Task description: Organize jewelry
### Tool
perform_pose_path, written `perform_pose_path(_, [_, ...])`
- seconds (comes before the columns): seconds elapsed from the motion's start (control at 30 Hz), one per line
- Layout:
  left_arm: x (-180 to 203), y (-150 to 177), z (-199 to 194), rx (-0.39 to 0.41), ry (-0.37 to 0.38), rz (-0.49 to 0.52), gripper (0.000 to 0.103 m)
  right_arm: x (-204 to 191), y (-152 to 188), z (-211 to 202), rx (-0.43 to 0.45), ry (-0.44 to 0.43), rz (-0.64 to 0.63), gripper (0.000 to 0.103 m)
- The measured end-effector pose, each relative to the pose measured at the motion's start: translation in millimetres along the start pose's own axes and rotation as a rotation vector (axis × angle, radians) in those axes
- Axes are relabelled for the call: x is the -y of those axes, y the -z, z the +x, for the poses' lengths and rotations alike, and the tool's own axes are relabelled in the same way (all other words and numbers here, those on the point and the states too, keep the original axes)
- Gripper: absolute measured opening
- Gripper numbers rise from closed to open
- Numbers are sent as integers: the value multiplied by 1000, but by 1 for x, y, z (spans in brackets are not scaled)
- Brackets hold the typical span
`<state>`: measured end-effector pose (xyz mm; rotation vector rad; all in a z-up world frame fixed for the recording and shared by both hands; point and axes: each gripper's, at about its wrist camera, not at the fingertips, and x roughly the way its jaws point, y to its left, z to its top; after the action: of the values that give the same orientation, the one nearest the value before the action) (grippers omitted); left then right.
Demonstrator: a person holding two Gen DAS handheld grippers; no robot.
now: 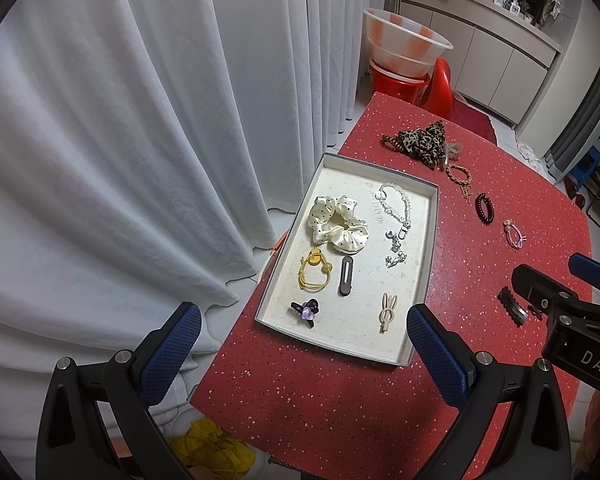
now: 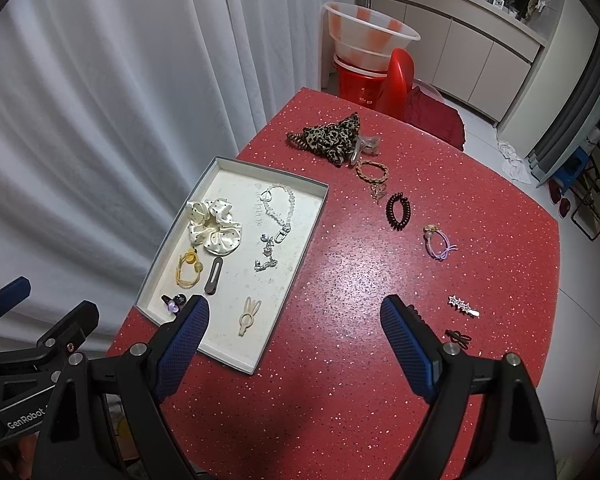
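White curtains hang behind a red speckled table [image 2: 340, 360], and further back I see a kitchen counter and stacked plastic basins [image 2: 368, 36]. On the left part of the table lies a shallow grey tray [image 2: 260, 344], and some pieces are already inside it: a cream dotted scrunchie [image 2: 214, 226], a clear bead chain [image 2: 278, 212], a yellow hair tie [image 2: 188, 268], a dark oval clip [image 2: 213, 276], a small purple claw clip [image 2: 174, 303] and a beige rabbit clip [image 2: 249, 315].

Outside the tray more things wait on the bare table: a leopard scrunchie [image 2: 332, 136] at the far end, then a braided bracelet [image 2: 374, 172], a dark spiral tie [image 2: 398, 206], a pink hair tie [image 2: 440, 242], a star clip [image 2: 464, 306] and a small black bow clip [image 2: 458, 338] near the right edge. So I judge the work is about half done.

Both tools hover above the near edge. The left hand-held gripper [image 1: 304, 344] has its jaws wide with nothing between them, and the right hand-held gripper [image 2: 294, 340] is wide and empty too. The black bow clip and star clip lie just beside its right finger, so they seem the easiest to take next.
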<state>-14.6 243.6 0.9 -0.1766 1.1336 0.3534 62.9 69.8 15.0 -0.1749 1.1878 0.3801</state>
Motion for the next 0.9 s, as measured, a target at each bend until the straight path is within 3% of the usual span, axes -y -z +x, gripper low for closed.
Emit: perform_pose_path(0.9, [0,-1,1,-2,0,0,103,-1,2,4,-4,-4,0,89])
